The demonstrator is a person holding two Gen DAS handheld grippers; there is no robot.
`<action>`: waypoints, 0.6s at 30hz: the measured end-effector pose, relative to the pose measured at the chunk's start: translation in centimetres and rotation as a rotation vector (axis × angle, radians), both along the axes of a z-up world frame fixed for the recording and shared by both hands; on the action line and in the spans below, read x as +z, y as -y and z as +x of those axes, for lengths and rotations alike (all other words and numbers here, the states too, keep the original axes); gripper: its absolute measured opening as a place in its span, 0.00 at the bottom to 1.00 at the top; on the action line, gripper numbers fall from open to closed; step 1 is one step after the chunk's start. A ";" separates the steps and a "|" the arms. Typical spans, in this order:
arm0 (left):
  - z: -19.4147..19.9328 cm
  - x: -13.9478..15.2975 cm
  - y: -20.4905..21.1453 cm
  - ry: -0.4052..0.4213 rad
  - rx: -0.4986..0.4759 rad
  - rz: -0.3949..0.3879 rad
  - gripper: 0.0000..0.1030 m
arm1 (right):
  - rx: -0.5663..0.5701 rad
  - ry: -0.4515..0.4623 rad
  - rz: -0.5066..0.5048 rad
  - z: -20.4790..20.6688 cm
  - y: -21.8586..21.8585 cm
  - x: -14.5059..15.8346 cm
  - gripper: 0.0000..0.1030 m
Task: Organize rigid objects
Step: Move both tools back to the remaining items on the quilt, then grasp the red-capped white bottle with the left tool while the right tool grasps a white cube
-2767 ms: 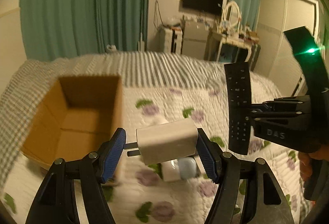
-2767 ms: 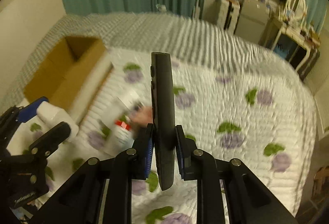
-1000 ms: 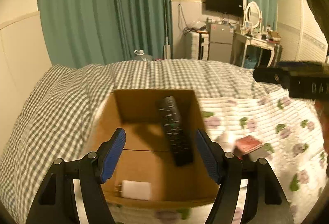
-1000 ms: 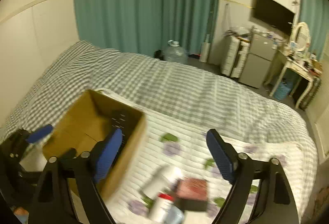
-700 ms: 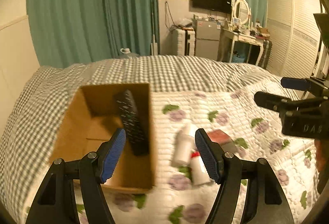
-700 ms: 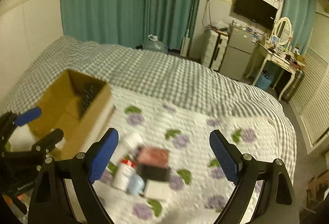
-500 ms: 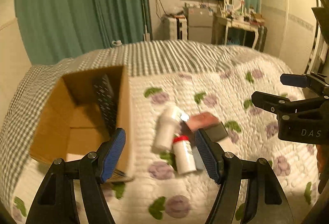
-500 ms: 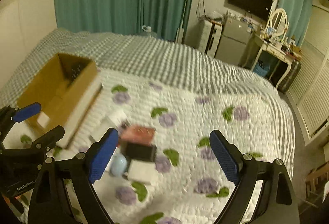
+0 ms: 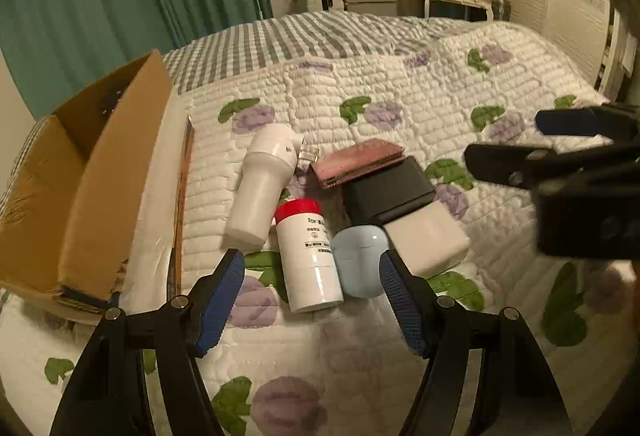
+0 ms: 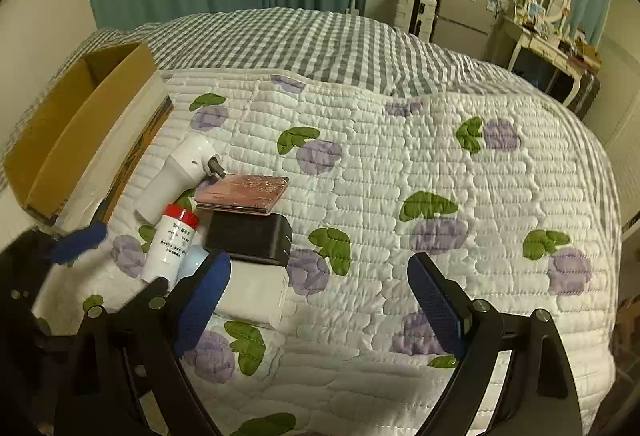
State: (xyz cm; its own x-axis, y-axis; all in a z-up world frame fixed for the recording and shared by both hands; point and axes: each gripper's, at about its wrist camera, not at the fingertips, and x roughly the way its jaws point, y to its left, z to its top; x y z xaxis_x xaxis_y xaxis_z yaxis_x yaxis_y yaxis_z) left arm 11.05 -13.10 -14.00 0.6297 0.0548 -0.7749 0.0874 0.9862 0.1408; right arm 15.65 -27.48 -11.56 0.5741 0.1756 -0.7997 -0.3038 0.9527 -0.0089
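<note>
A cluster of objects lies on the quilt: a white red-capped bottle (image 9: pixel 310 256) (image 10: pixel 172 242), a pale blue case (image 9: pixel 360 260), a white block (image 9: pixel 426 240) (image 10: pixel 256 286), a black box (image 9: pixel 386 192) (image 10: pixel 250 234), a pink wallet (image 9: pixel 358 162) (image 10: pixel 244 194) and a white handheld device (image 9: pixel 262 182) (image 10: pixel 178 172). My left gripper (image 9: pixel 312 306) is open and empty, just short of the bottle and blue case. My right gripper (image 10: pixel 320 300) is open and empty, to the right of the white block. An open cardboard box (image 9: pixel 84 180) (image 10: pixel 76 128) stands left of the cluster.
The floral quilt (image 10: pixel 400 172) covers a bed with a grey checked sheet (image 10: pixel 280 40) behind it. Green curtains, a TV, a small fridge and a dressing table stand at the back of the room. The right gripper shows in the left wrist view (image 9: pixel 560 156).
Both grippers released the charger and the remote into the cardboard box, then swung right and down over the cluster of objects on the quilt. Both are now open and empty.
</note>
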 end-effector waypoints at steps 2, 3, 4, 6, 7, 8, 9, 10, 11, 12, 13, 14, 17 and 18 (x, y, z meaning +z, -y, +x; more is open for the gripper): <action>0.4 -0.6 -0.8 -0.015 0.027 -0.012 0.68 | -0.002 -0.011 0.019 0.1 0.3 -0.1 0.88; 0.6 -0.8 -1.1 -0.021 0.036 -0.022 0.68 | -0.001 -0.018 0.031 0.2 0.5 -0.3 0.88; 0.8 -0.9 -1.5 -0.026 0.042 -0.030 0.68 | -0.001 -0.023 0.036 0.3 0.5 -0.3 0.88; 1.1 -1.2 -2.2 -0.032 0.055 -0.035 0.68 | 0.003 -0.040 0.041 0.6 0.4 -0.7 0.88; 1.3 -1.4 -2.5 -0.036 0.064 -0.038 0.68 | 0.008 -0.049 0.041 0.8 0.3 -0.9 0.88; 1.5 -1.6 -2.7 -0.043 0.067 -0.042 0.68 | 0.010 -0.056 0.039 0.9 0.2 -1.0 0.88; 1.7 -1.9 -2.8 -0.054 0.063 -0.046 0.68 | 0.016 -0.067 0.032 1.1 -0.1 -1.3 0.88; 1.9 -2.1 -2.8 -0.060 0.059 -0.052 0.68 | 0.024 -0.076 0.024 1.3 -0.4 -1.5 0.88; 2.0 -2.4 -2.7 -0.063 0.054 -0.056 0.68 | 0.032 -0.084 0.013 1.4 -0.8 -1.7 0.88; 2.1 -2.5 -2.5 -0.064 0.049 -0.054 0.68 | 0.036 -0.088 0.003 1.4 -1.0 -1.8 0.88; 2.3 -2.7 -2.3 -0.067 0.043 -0.047 0.67 | 0.043 -0.093 -0.016 1.4 -1.4 -2.0 0.88; 2.5 -2.9 -2.1 -0.069 0.037 -0.038 0.65 | 0.050 -0.096 -0.032 1.4 -1.7 -2.2 0.88; 3.3 -3.7 -2.1 -0.102 0.031 -0.077 0.42 | 0.059 -0.101 -0.053 1.3 -2.2 -2.4 0.88; 3.6 -4.0 -2.1 -0.120 0.027 -0.088 0.38 | 0.058 -0.105 -0.055 1.4 -2.2 -2.5 0.88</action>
